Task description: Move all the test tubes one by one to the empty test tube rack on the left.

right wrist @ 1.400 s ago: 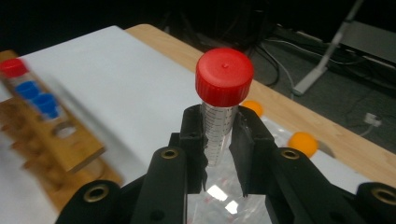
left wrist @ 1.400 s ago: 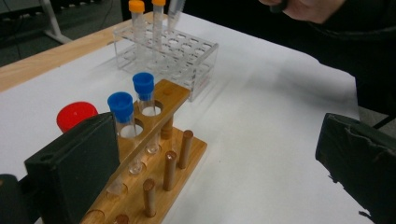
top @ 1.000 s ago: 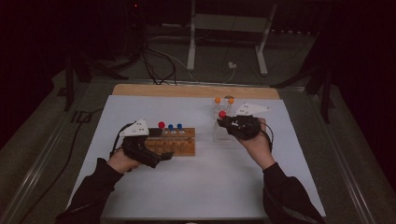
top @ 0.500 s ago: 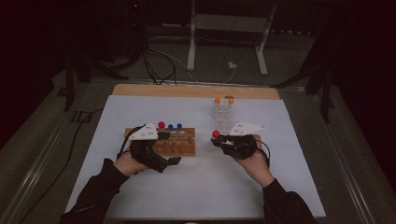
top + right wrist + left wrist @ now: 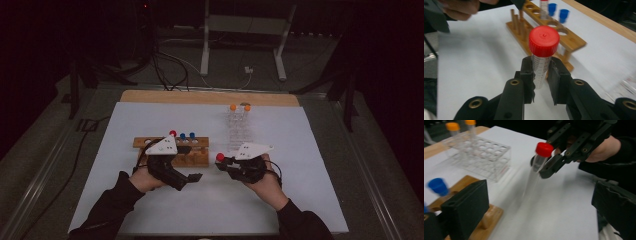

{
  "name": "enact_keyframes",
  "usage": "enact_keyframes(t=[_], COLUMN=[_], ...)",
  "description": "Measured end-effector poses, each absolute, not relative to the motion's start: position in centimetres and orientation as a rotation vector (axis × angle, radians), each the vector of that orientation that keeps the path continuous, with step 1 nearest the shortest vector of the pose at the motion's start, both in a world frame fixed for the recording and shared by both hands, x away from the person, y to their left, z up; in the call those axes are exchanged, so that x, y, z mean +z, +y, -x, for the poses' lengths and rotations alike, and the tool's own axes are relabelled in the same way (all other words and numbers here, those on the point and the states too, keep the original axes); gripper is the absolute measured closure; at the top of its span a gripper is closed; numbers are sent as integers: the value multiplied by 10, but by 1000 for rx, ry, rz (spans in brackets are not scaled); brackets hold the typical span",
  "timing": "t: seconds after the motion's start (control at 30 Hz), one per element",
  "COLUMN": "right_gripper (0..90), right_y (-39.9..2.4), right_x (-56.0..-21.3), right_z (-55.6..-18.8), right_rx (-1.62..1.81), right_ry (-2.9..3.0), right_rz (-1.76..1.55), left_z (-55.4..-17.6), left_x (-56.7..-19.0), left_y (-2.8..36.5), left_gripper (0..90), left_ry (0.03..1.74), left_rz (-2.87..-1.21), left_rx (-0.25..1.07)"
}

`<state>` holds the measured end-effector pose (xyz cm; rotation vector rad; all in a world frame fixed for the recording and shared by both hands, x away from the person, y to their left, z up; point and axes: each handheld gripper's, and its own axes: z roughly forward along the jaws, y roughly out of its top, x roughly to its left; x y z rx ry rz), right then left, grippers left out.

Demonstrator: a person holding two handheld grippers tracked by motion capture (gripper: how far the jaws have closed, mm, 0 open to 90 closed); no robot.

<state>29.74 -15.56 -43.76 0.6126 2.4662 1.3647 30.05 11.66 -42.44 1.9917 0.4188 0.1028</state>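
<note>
**Red-capped tube on its way from the clear rack to the wooden one**

Since a second ago the right gripper (image 5: 223, 161) has come away from the clear plastic rack (image 5: 238, 131) toward the near middle of the table, carrying a red-capped tube (image 5: 541, 60), while the left gripper (image 5: 196, 176) has drifted a little toward the person along the front of the wooden rack (image 5: 172, 152).

At the left, the wooden rack already holds one red-capped tube at its far row and two blue-capped tubes (image 5: 187, 136) beside it; several of its holes stand empty. The left gripper hangs just in front of that rack; its jaws stand apart with nothing between them, one on either side of the left gripper view.

In the middle, between the two racks and above the white mat (image 5: 125, 200), the right gripper's jaws are clamped on the tube just below its cap. The tube is clear plastic with printed graduation marks, a ribbed red screw cap, and no visible contents; it is held roughly upright, tilted slightly.

At the right, two orange-capped tubes (image 5: 239, 107) remain in the clear rack's far row.

My reading: the transfer is partly done. This tube has yet to be seated in a free hole of the wooden rack, and the orange pair probably follows.
</note>
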Motion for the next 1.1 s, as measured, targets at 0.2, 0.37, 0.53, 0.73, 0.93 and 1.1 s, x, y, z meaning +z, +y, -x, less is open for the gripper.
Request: enact_keyframes(t=[0.2, 0.37, 0.53, 0.73, 0.93, 1.1], right_gripper=[755, 755, 755, 755, 755, 755], right_y=[-147, -139, -134, -131, -131, -132], right_x=[-437, -440, -442, -443, -442, -442], right_z=[-290, -287, -284, -283, -283, -284], right_rx=[1384, 1379, 1376, 1375, 1376, 1379], right_ry=[2491, 2519, 2541, 2552, 2546, 2542], right_rz=[-567, -544, -528, -525, -528, -534], left_z=[-295, -293, -294, -294, -295, -295], left_x=[-421, -422, -423, -424, -425, -425], left_y=[108, 101, 97, 94, 94, 94], left_gripper=[76, 178, 341, 509, 641, 700], left_ry=[391, 387, 385, 368, 353, 334], left_rz=[-1981, -1988, -1981, -1988, -1989, -1992], left_rx=[96, 123, 133, 147, 137, 147])
